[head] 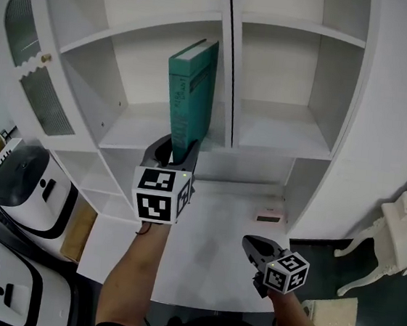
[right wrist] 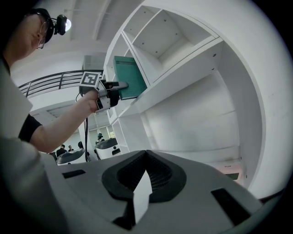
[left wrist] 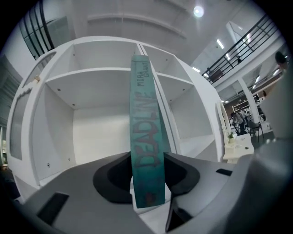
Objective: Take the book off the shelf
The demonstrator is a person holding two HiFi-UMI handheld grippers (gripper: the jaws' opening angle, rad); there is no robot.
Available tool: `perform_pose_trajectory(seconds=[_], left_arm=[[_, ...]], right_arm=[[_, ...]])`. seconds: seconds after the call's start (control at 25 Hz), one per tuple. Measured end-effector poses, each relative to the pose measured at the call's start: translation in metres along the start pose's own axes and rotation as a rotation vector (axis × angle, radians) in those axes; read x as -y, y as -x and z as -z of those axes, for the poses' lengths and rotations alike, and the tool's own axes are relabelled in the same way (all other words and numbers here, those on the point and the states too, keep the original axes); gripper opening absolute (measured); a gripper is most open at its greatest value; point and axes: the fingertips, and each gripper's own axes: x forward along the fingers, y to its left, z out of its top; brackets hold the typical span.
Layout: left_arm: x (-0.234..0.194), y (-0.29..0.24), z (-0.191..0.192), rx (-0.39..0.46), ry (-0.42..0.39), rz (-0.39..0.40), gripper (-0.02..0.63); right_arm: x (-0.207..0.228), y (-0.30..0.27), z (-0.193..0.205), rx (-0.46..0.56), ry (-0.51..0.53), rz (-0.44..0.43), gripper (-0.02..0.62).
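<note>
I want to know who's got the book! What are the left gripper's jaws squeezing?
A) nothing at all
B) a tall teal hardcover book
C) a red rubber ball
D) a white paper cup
B: in the left gripper view the tall teal hardcover book stands spine-on between the left gripper's jaws, which press on both its sides.

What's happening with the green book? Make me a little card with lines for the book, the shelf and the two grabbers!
book: green book, standing upright, spine facing out
place: white shelf, left compartment, right beside the middle divider
left gripper: held level, jaws closed on the lower part of the book's spine
right gripper: lower down, over the white table, jaws together, holding nothing
book off the shelf: not yet
</note>
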Motion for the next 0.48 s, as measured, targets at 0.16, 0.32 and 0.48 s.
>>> perform_pose_trajectory(seconds=[0.16, 0.32, 0.48], left_arm=[[-0.033, 0.043, 0.008, 0.054, 0.05, 0.04, 0.169], [-0.08, 0.098, 0.021, 0.095, 0.111, 0.094, 0.167], [-0.114, 0.145, 0.035, 0.12, 0.125, 0.146, 0.167]], right_arm=[[-0.029, -0.018, 0.005, 0.002, 0.016, 0.041, 0.014], [-0.077, -0.046, 0.012, 0.0, 0.024, 0.065, 0.014], [-0.121, -0.065, 0.014, 0.02, 0.023, 0.094, 0.015]])
